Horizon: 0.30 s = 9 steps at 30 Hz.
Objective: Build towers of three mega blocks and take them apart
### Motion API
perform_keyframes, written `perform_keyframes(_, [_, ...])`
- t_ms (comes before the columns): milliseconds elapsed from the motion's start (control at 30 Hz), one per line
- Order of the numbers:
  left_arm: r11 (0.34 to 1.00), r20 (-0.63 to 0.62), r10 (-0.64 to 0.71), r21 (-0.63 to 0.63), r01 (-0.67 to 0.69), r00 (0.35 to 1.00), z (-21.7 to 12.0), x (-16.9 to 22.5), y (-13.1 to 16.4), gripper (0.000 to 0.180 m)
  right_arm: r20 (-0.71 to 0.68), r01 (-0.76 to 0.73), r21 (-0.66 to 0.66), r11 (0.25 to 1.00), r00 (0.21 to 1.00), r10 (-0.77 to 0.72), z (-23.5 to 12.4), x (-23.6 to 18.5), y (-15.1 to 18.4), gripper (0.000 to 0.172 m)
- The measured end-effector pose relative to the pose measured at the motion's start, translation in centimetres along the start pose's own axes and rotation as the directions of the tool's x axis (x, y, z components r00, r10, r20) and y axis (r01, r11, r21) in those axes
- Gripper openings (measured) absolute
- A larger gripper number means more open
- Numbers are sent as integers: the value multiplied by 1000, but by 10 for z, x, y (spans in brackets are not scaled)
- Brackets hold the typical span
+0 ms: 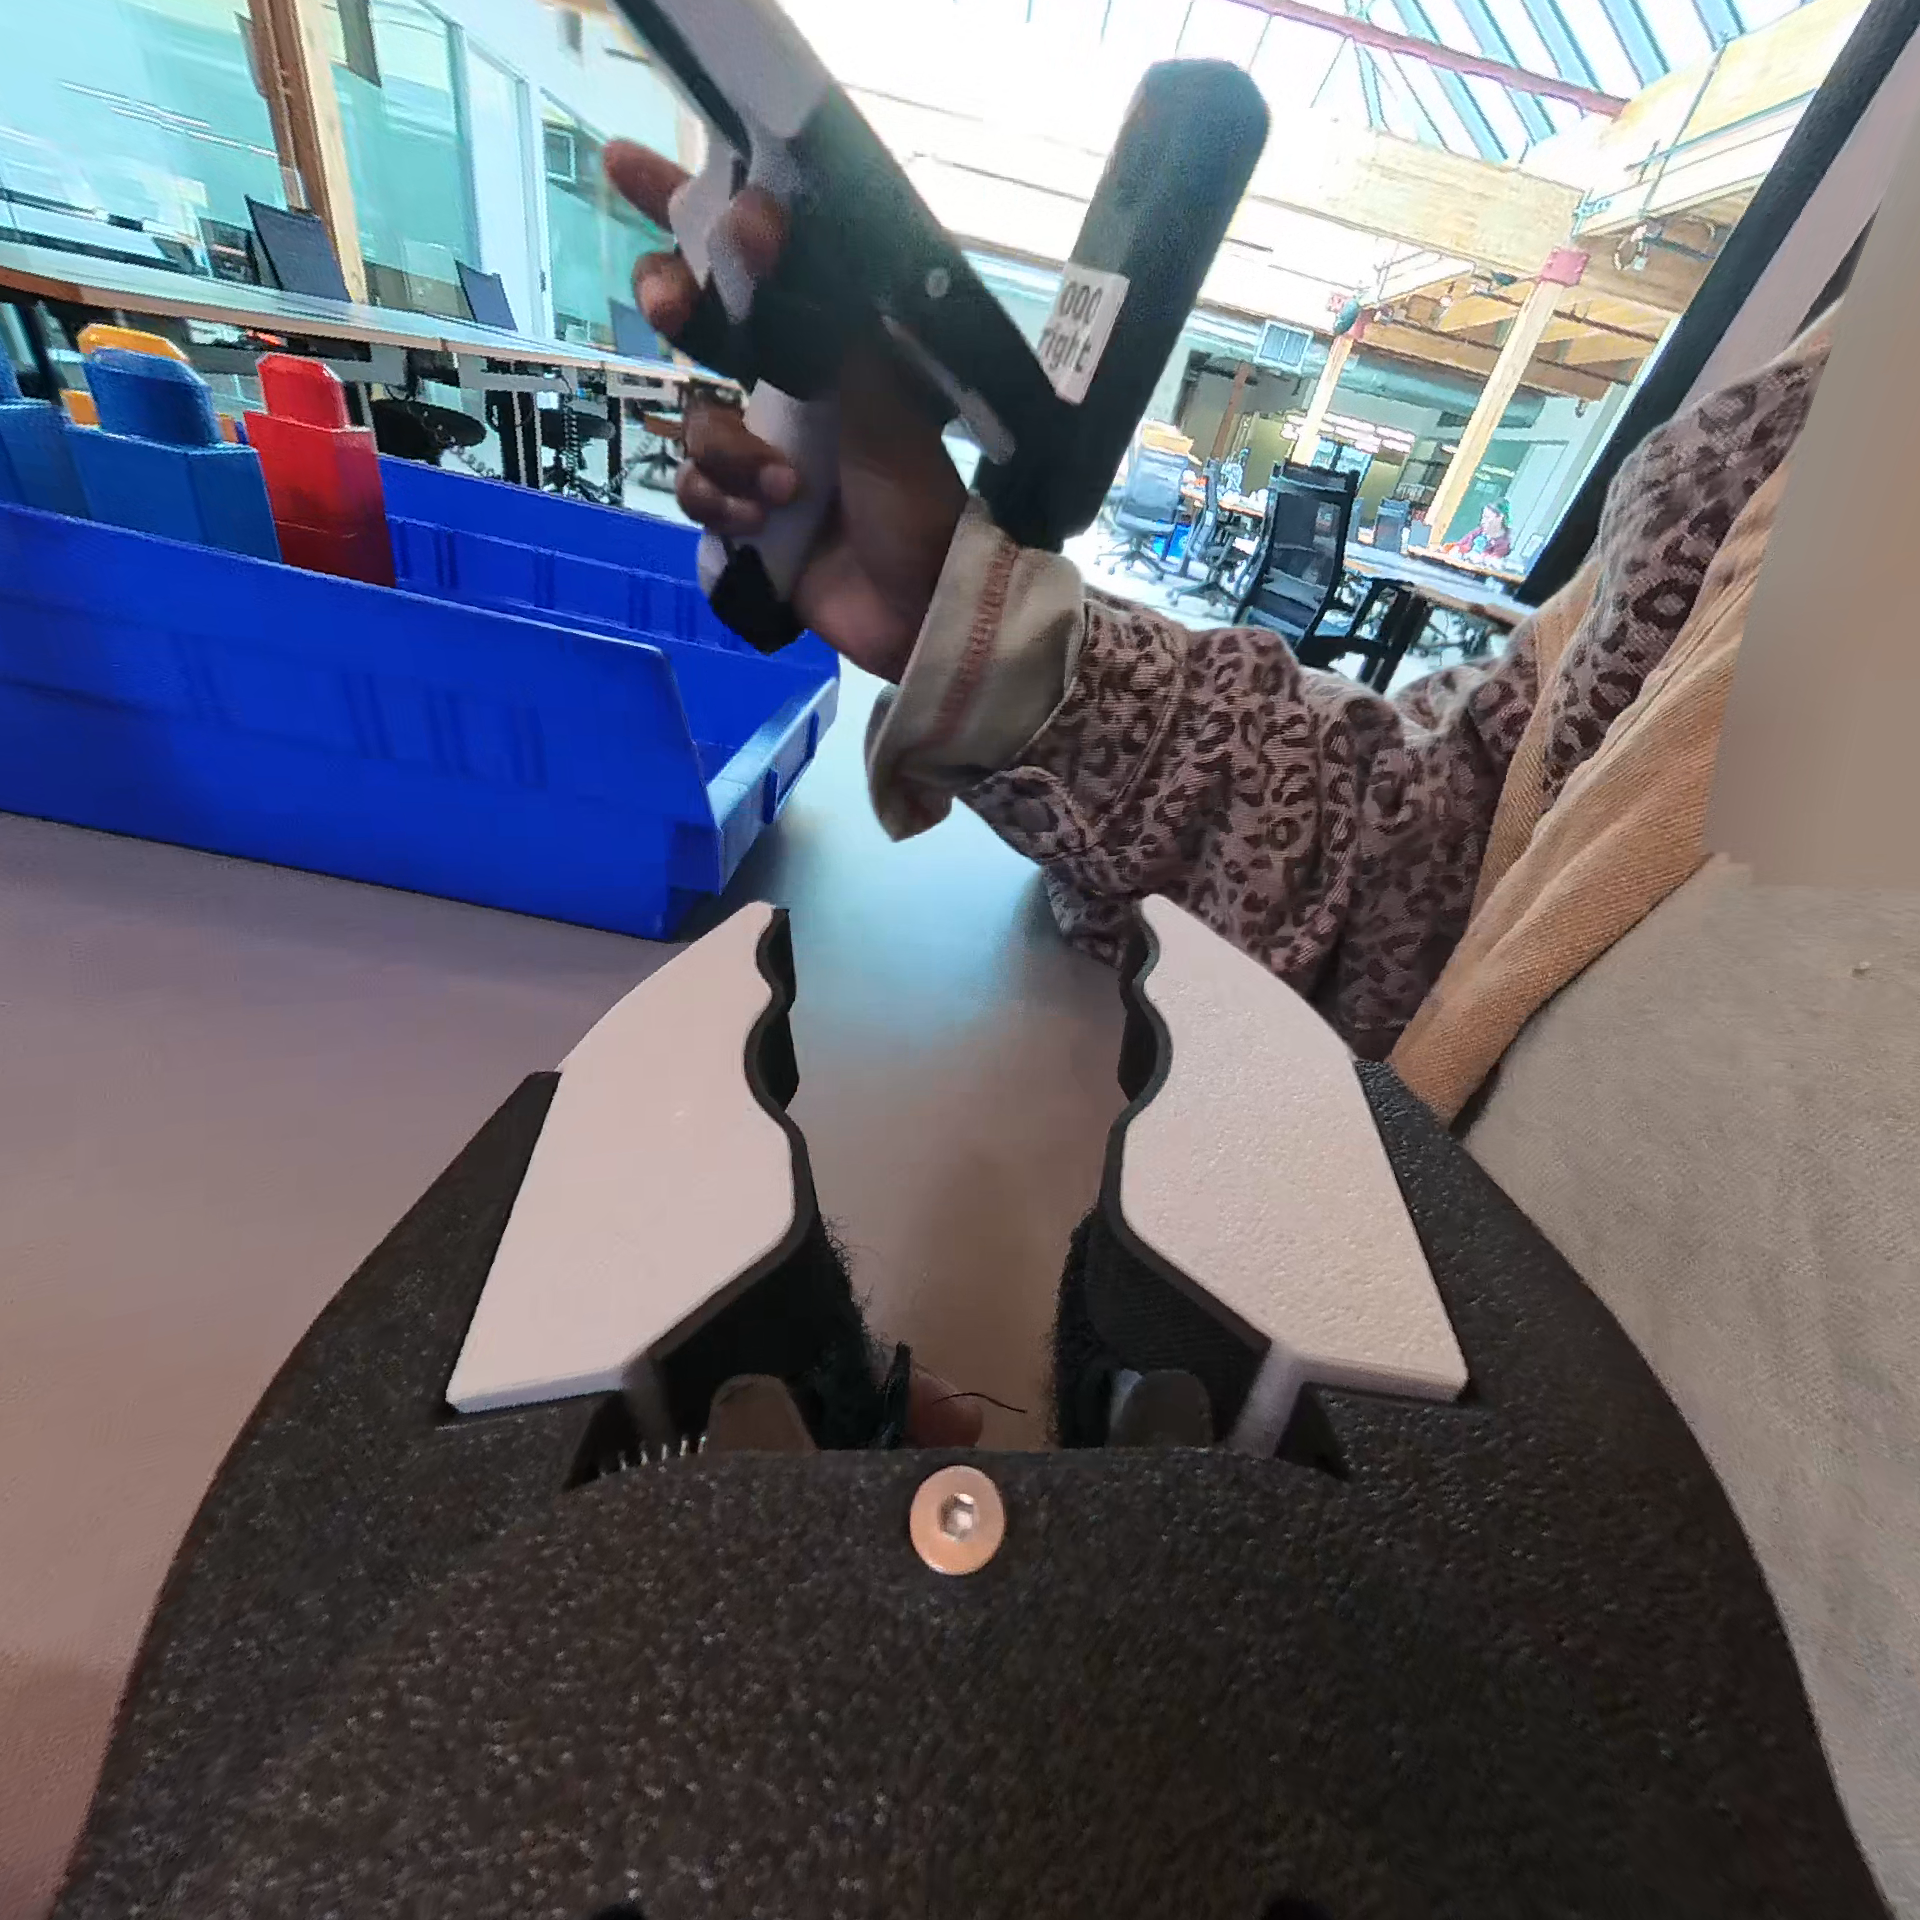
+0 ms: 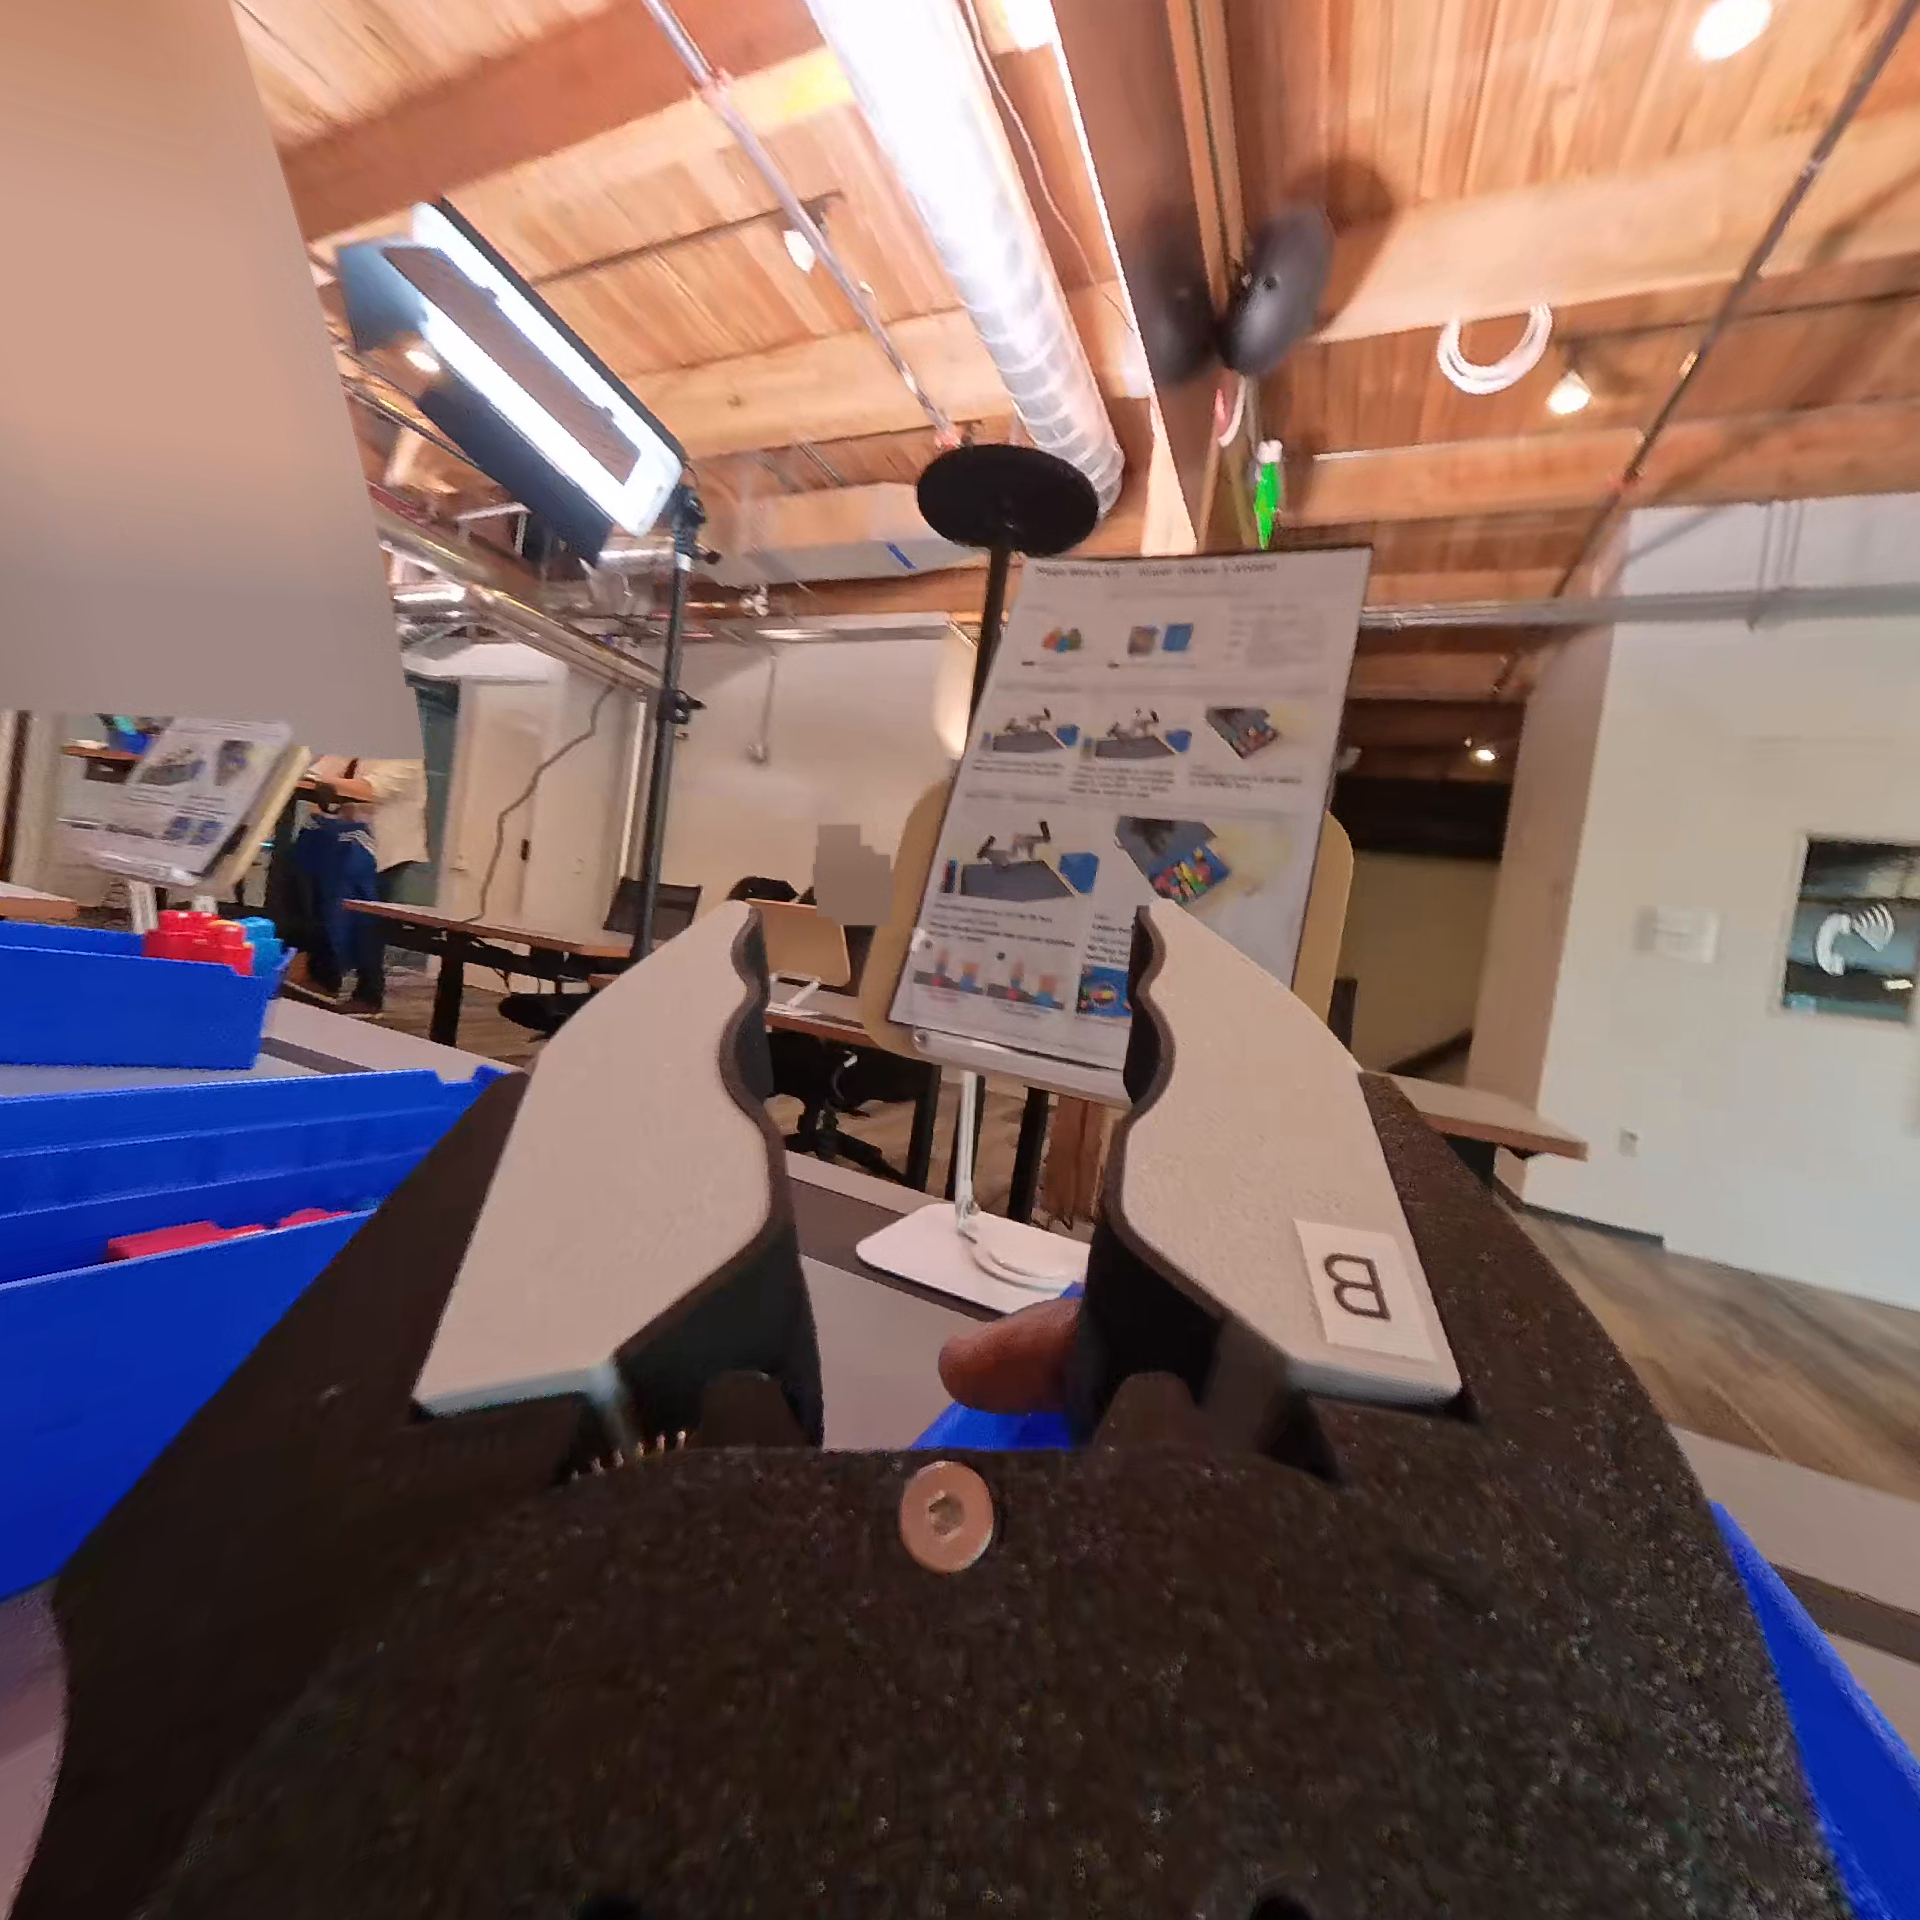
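**Inspector:** Nearest first. Left gripper [image 1: 961,935]?

**Onlooker:** Low over the grey table [image 1: 260,1039], jaws spread, bare tabletop between the fingers. It grasps nothing.

**Inspector:** Right gripper [image 2: 940,935]?

**Onlooker:** Raised and tilted up toward the ceiling, jaws likewise released; only the instruction sheet on its stand [image 2: 1143,810] shows beyond the gap. Seen from the left side, it hangs above the blue bin [image 1: 416,727].

**Inspector:** The mega blocks?

**Onlooker:** In the bin. A red block [image 1: 317,468] and blue blocks [image 1: 156,436] stand upright, long axes vertical, ahead and left of the left gripper. No tower stands on the table.

**Inspector:** Which is nearer?

**Onlooker:** My judgement: the right one, which is over the bin and needs only to tip down.
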<state>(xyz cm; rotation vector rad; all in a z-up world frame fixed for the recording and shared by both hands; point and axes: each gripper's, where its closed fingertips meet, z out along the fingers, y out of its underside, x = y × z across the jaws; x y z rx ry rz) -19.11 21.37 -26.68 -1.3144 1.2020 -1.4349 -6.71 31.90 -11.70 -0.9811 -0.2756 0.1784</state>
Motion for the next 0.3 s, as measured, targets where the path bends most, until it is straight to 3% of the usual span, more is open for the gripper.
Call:
perform_keyframes(100, [997,-5,43,-66,-43,999,-1,8,-7,64,14,9,26,1000,1000,-9,-8,0,-18,64])
perform_keyframes(167, [991,55,113,-78,-109,992,-14,4,-35,63,7,6,56,998,1000,-7,-12,4,-30,60])
perform_keyframes(233, [982,233,182,-85,-166,955,-41,-22,-70,57,12,2,83,997,1000,-3,-14,6,-38,57])
perform_keyframes(300, [980,477,201,-113,-167,856,-86,-67,-99,51,15,3,87,996,1000,-5,-15,7,-41,57])
